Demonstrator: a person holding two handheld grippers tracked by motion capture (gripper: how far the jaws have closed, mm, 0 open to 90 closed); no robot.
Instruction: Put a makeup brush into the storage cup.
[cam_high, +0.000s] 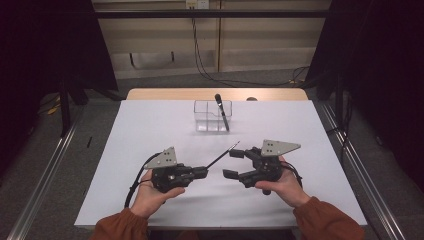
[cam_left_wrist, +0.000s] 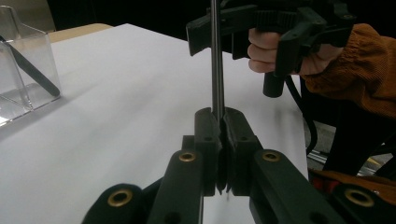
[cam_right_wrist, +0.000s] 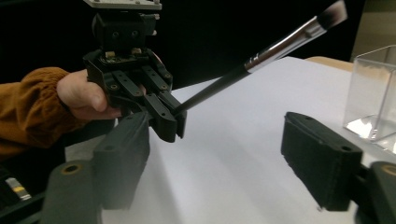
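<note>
Left gripper (cam_high: 204, 172) clamped on brush (cam_high: 223, 156) handle end, bristles angled toward right gripper (cam_high: 232, 164), whose jaws stood apart, nothing between. Risk: off-centre grab levered brush loose onto table (cam_high: 150, 130).

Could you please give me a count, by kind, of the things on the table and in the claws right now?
Makeup brushes: 2, one held in the left claw, one standing in the box
Clear plastic boxes: 1
Claws: 2, left and right
Total: 5
</note>
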